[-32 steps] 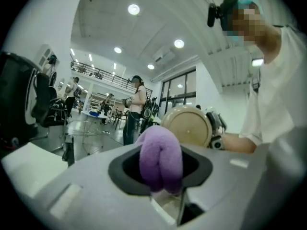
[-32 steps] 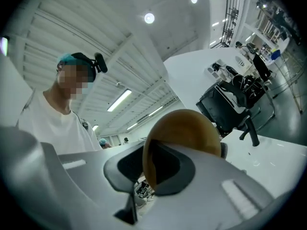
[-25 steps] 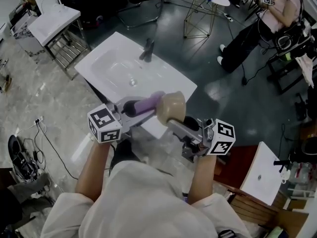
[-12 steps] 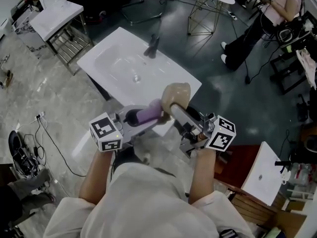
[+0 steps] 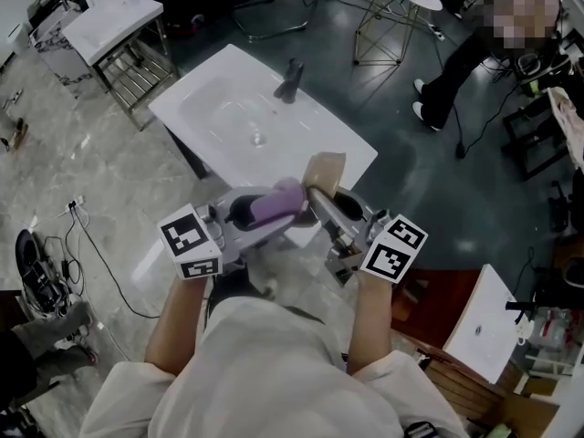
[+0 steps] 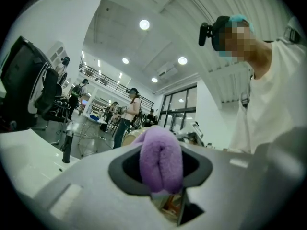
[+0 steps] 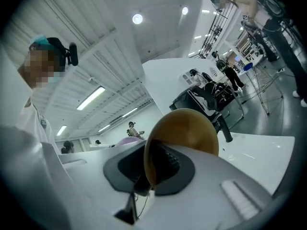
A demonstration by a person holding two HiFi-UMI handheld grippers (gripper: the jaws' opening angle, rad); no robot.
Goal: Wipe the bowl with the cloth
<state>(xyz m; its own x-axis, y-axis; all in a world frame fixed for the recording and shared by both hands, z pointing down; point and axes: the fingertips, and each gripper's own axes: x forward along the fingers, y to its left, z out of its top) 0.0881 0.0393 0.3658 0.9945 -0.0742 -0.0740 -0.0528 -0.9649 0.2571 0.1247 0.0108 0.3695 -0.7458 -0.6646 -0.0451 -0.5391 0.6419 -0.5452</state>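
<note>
My left hand-held gripper (image 5: 278, 210) and right hand-held gripper (image 5: 318, 198) are pale grey shells with dark recesses at the jaws. The left marker cube (image 5: 192, 243) and right marker cube (image 5: 394, 249) are white with black squares. My shirt (image 5: 265, 372) is loose, off-white and short-sleeved.

No word, number or brand name can be read anywhere in these views. The only printed marks are black-and-white square patterns on the left cube (image 5: 192, 243) and the right cube (image 5: 394, 248). These patterns hold no letters or digits.
</note>
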